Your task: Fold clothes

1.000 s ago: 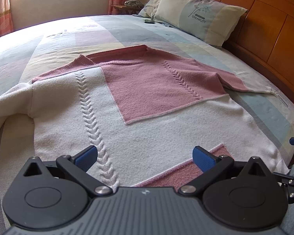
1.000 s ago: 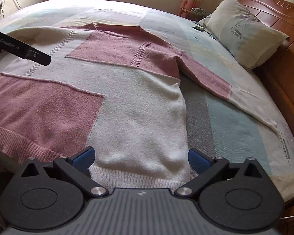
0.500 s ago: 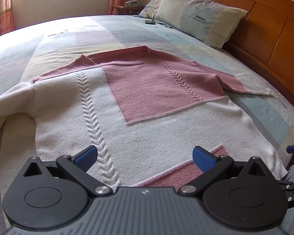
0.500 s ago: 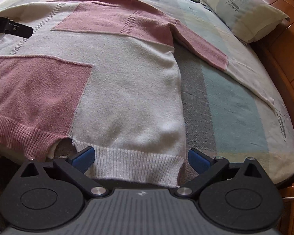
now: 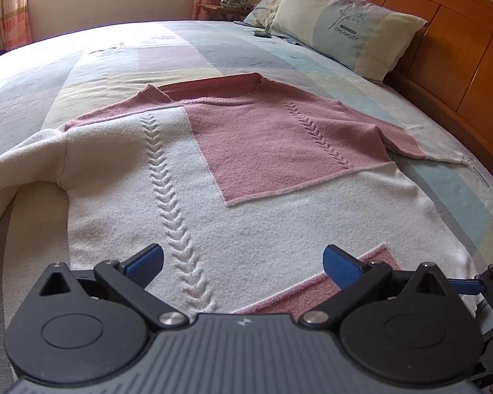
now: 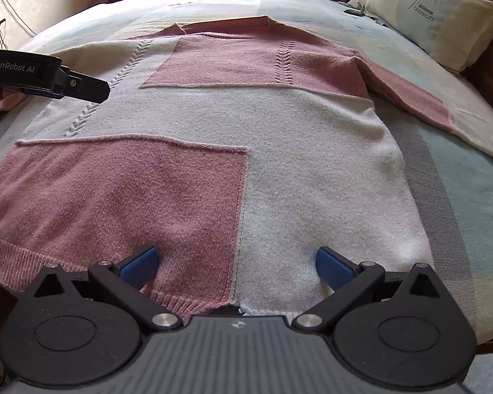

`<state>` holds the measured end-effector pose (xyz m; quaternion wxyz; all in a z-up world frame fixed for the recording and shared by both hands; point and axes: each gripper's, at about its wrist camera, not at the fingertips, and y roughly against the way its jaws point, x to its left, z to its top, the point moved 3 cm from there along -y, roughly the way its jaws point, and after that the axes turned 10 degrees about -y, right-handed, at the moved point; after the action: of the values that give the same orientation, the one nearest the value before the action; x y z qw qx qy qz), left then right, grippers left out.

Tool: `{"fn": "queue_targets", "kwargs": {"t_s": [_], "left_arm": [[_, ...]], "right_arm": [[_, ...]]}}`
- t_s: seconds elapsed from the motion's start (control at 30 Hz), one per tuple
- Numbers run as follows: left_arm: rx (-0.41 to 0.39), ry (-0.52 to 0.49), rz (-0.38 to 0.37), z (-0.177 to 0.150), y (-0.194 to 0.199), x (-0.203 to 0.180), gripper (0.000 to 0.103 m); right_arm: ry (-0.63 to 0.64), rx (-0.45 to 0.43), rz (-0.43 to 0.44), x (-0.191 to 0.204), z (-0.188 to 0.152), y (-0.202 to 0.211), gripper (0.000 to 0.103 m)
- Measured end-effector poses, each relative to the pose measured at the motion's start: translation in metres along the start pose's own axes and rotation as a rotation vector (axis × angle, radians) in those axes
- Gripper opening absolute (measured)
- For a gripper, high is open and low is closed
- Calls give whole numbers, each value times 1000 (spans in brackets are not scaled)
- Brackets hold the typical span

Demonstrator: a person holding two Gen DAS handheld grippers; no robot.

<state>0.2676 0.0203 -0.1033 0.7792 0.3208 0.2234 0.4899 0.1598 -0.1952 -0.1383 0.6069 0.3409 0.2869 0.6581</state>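
Over on the left, the left gripper (image 5: 243, 259) hangs low above the sweater (image 5: 246, 197), its blue-tipped fingers (image 5: 146, 259) spread wide apart with nothing between them, right over the cream cable-knit braid near the hem. The sweater lies flat on the bed (image 5: 115, 65), front up, patched in cream and pink. Its long axis runs from the ribbed hem at the near edge of the mattress up to the pink neckline, collar pointing towards the far side of the bed. One cream sleeve spills off to the left, drooping over the bed's edge; the other, pink then cream, stretches out to the right towards the wooden headboard (image 5: 460, 49). Moving right, the right gripper (image 6: 236, 264) sits at the hem, jaws wide, gripping nothing, straddling the seam where the lower pink panel meets cream. Far right, a pillow (image 6: 434, 13) printed DREAMCITY leans against the headboard, well clear of the sweater. No containers to report.
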Motion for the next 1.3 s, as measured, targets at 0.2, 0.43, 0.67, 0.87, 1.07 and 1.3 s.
{"fn": "queue_targets", "kwargs": {"t_s": [0.2, 0.43, 0.67, 0.87, 1.07, 1.3], "left_arm": [[-7, 21, 9, 5, 0, 4, 102], [0, 47, 18, 7, -6, 10, 102], [83, 75, 29, -6, -27, 14, 102], [159, 29, -84, -27, -12, -5, 102], [116, 54, -77, -38, -2, 9, 102], [24, 203, -156, -30, 1, 35, 102]], "right_arm": [[-6, -34, -17, 0, -6, 5, 103], [-9, 11, 7, -1, -4, 7, 103], [14, -1, 2, 2, -2, 2, 103], [13, 31, 10, 0, -1, 6, 103], [-36, 34, 127, 2, 37, 12, 103], [95, -3, 124, 19, 108, -45, 103]]}}
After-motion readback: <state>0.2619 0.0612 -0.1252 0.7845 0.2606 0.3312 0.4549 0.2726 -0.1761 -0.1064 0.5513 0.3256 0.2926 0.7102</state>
